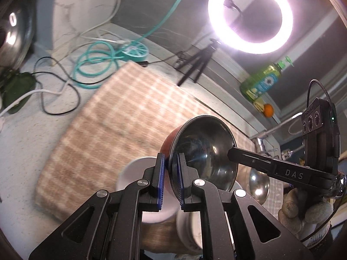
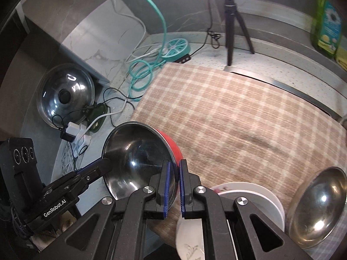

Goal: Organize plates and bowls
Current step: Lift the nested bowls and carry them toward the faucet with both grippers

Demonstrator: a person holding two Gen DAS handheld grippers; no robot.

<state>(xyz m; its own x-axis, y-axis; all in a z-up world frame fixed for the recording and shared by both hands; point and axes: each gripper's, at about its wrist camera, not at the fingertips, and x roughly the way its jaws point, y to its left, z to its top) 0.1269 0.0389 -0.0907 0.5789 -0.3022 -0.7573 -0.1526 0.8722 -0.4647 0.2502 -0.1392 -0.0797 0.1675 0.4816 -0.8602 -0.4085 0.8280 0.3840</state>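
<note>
A cloth (image 2: 238, 112) covers the desk's (image 2: 271, 65) middle; plates (image 2: 256, 197) lie at its near edge, a tripod (image 2: 234, 28) behind.

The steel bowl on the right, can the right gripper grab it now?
Probably not yet: the right gripper is clamped on the red bowl's rim, shared with the left gripper. The steel bowl itself looks unobstructed.
</note>
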